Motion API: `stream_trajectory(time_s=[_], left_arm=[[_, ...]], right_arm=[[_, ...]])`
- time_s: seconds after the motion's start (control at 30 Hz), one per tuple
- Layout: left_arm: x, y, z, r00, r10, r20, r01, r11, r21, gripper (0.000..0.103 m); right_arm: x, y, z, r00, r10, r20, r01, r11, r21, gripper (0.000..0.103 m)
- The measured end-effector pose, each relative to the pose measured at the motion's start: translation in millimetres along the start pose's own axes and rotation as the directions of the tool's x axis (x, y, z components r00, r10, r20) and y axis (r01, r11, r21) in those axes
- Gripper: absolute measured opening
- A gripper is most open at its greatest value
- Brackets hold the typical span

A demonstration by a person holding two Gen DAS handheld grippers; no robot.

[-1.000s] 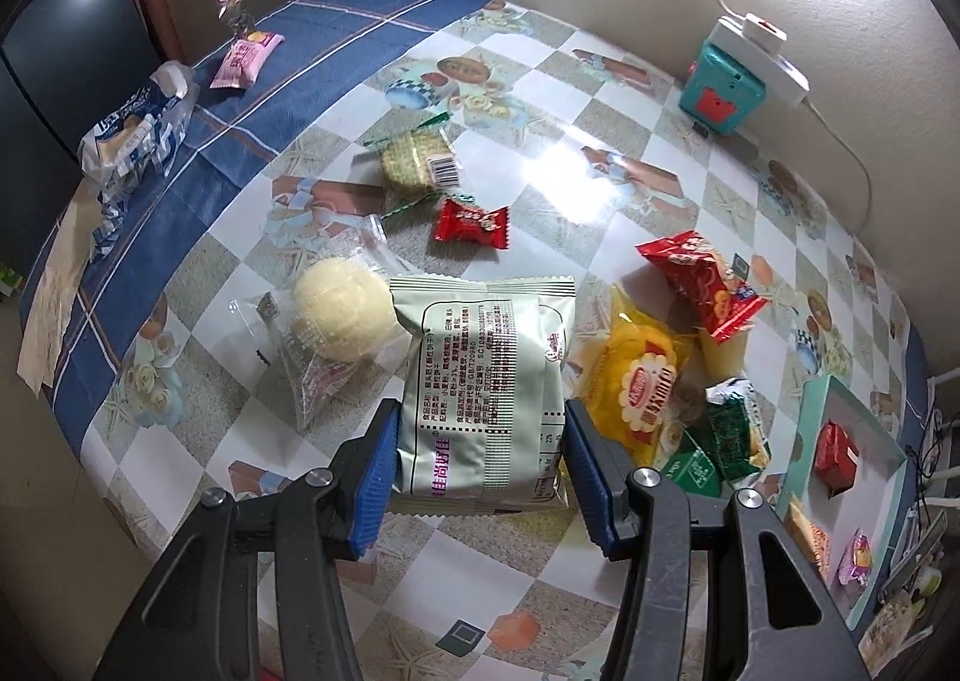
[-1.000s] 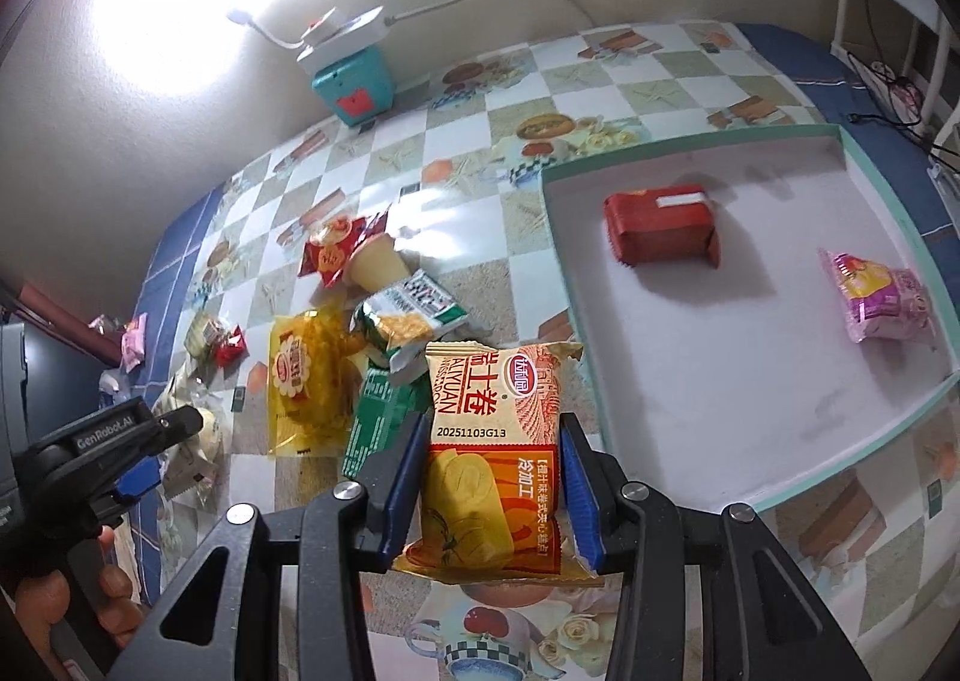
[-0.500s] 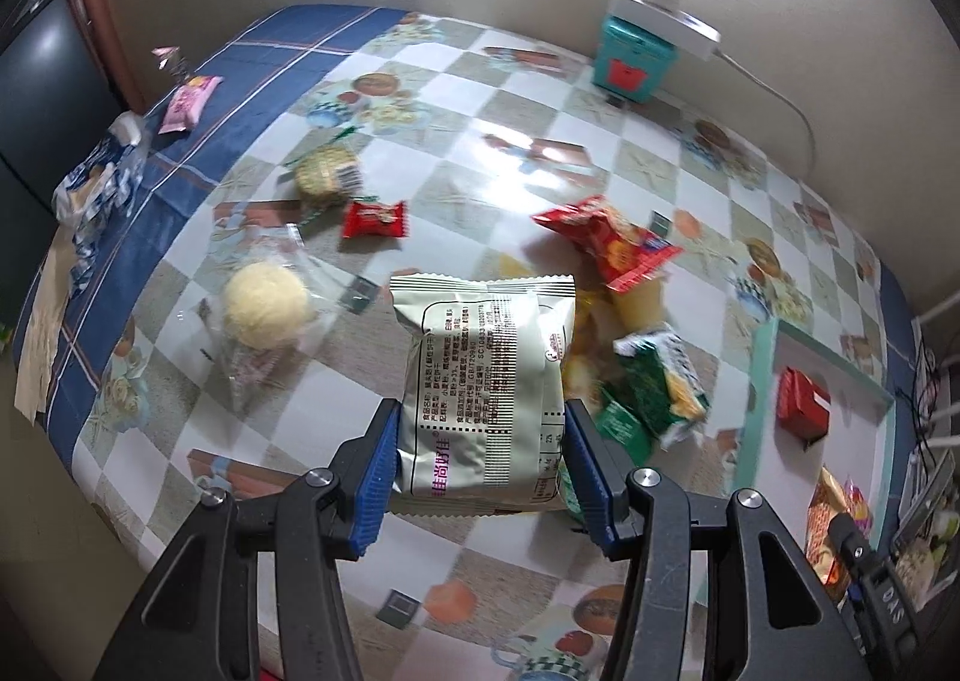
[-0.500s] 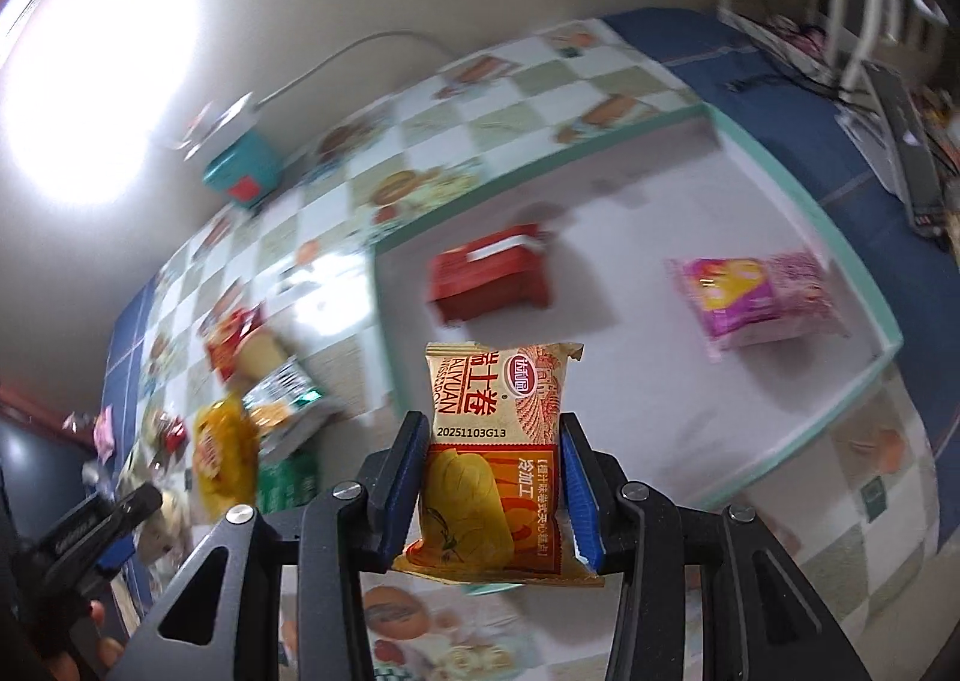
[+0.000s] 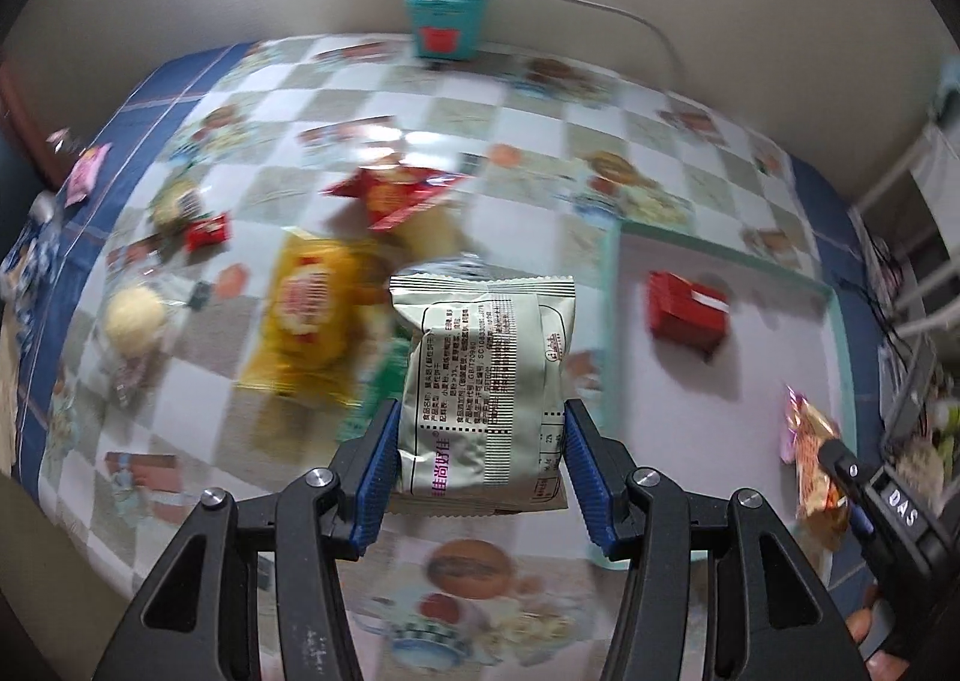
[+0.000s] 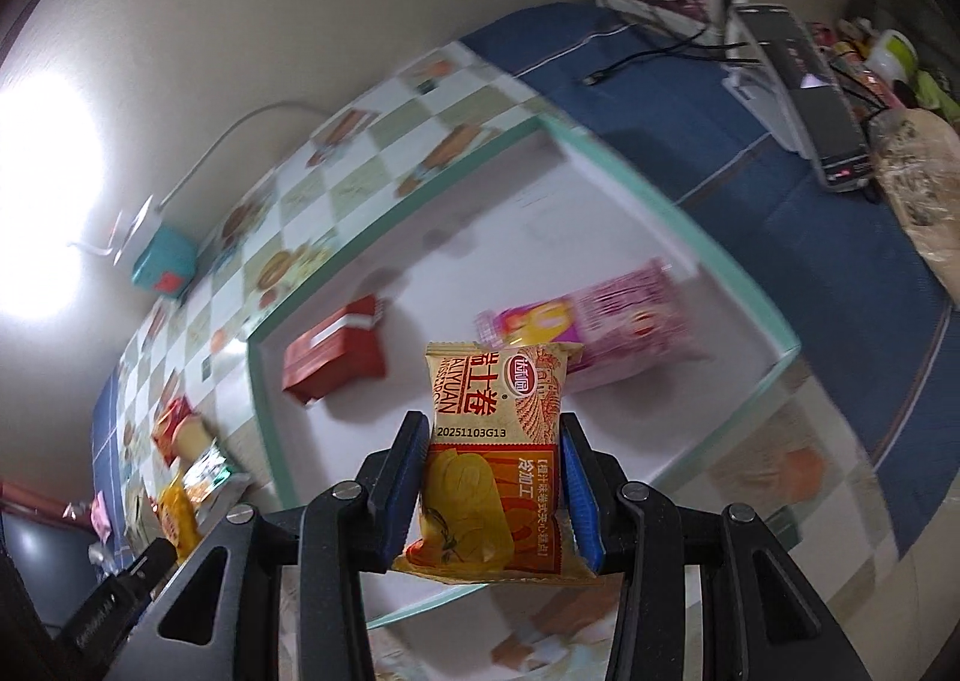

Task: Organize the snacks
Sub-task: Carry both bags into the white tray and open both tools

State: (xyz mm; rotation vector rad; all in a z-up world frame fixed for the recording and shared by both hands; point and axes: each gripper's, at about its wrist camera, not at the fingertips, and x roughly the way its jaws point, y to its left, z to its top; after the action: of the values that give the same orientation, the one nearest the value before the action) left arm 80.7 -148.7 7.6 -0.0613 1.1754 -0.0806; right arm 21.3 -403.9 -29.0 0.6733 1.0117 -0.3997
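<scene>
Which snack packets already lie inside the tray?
Two: the red packet and the pink packet. The others lie on the tablecloth or sit in the grippers.

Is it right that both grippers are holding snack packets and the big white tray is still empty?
Not quite. Both grippers do hold packets, but the tray isn't empty: the right wrist view shows a red packet and a pink packet lying in it.
</scene>
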Motion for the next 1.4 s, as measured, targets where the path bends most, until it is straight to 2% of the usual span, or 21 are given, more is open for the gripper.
stream_trajectory(time_s=[0.23,0.4,0.77,1.17,1.23,1.27,1.3,1.37,1.4], left_arm=[[9.6,-58.4,-8.1,0.999,-0.050,-0.014,0.051,0.992,0.116,0.055],[25.9,-81.3,-9.8,0.997,-0.065,-0.042,0.071,0.984,0.164,0.055],[41.0,-101.1,-9.4,0.994,-0.101,-0.048,0.109,0.973,0.204,0.055],[52.4,-103.9,-7.0,0.993,-0.100,-0.063,0.111,0.972,0.205,0.055],[51.2,-103.9,-6.4,0.992,-0.108,-0.062,0.118,0.972,0.205,0.063],[50.3,-103.9,-6.1,0.992,-0.112,-0.062,0.122,0.971,0.204,0.073],[48.9,-103.8,-5.8,0.991,-0.115,-0.061,0.125,0.971,0.204,0.078],[46.3,-104.2,-5.1,0.992,-0.115,-0.057,0.124,0.970,0.210,0.078],[44.9,-104.1,-4.8,0.993,-0.108,-0.053,0.117,0.970,0.214,0.078]], right_arm=[[-3.2,-21.5,8.6,0.999,-0.028,0.019,0.027,0.999,0.022,0.046],[-0.8,-23.9,10.9,0.999,-0.026,0.018,0.026,0.999,0.027,0.046],[5.7,-18.9,11.6,0.999,-0.037,0.009,0.037,0.999,0.004,0.046],[17.4,-19.9,13.5,0.999,-0.037,-0.005,0.037,0.999,0.009,0.045],[17.5,-19.2,13.3,0.999,-0.040,-0.005,0.040,0.999,0.008,0.046],[17.5,-18.7,12.9,0.999,-0.042,-0.006,0.042,0.999,0.008,0.046],[17.8,-18.3,12.9,0.999,-0.044,-0.008,0.044,0.999,0.009,0.048],[18.2,-17.8,11.9,0.999,-0.051,-0.013,0.051,0.999,0.011,0.061],[18.4,-17.9,11.9,0.998,-0.057,-0.015,0.057,0.998,0.012,0.074]])
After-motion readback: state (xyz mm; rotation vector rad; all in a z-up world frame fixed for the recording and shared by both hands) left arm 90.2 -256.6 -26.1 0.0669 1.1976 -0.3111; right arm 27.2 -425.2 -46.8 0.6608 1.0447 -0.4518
